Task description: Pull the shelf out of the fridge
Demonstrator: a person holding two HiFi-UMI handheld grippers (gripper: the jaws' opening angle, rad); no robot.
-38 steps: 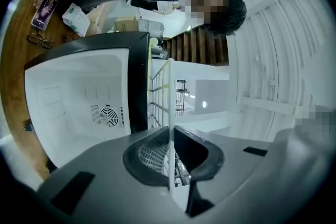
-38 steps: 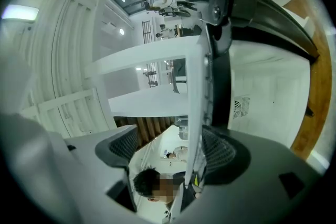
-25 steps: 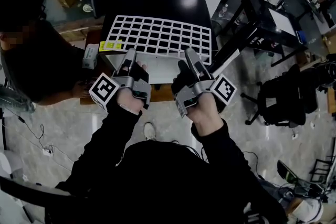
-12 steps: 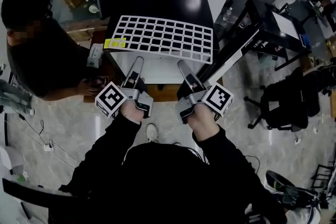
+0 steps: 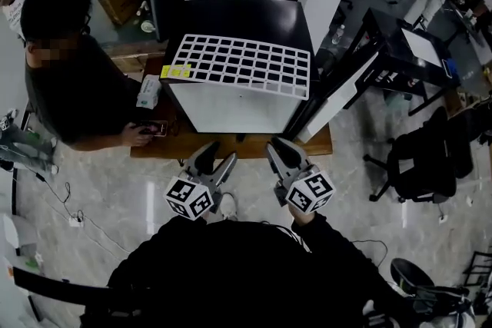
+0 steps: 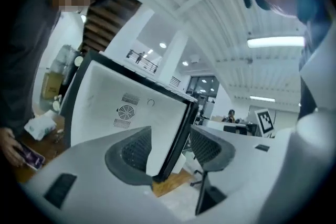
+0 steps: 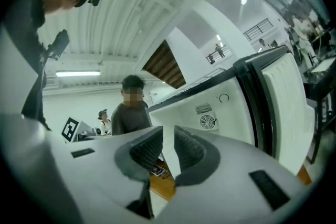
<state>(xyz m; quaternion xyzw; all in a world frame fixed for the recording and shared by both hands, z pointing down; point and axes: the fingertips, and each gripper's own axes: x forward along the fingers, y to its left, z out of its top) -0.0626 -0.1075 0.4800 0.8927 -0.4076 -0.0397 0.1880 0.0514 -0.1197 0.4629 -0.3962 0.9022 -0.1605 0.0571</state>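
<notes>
The white wire shelf (image 5: 244, 65) lies flat on top of a small white fridge (image 5: 231, 107), with a yellow tag at its left front corner. Both grippers hang in front of the fridge, well clear of it and the shelf. My left gripper (image 5: 215, 157) has its jaws wide and closing a little, with nothing between them; its own view looks past the gripper (image 6: 170, 136) at the fridge's side (image 6: 131, 107). My right gripper (image 5: 283, 150) is closing, and a narrow gap with nothing in it shows between the pads of this gripper (image 7: 168, 136).
The fridge stands on a wooden board (image 5: 165, 144), its door (image 5: 338, 92) swung open to the right. A person (image 5: 69, 81) crouches at the left holding a phone (image 5: 150, 128). A black desk (image 5: 407, 50) and an office chair (image 5: 427, 157) stand at the right.
Both grippers have drawn back from the fridge's front edge toward me. The left jaws have spread apart, the right jaws have come closer together. The shelf stays on the fridge.
</notes>
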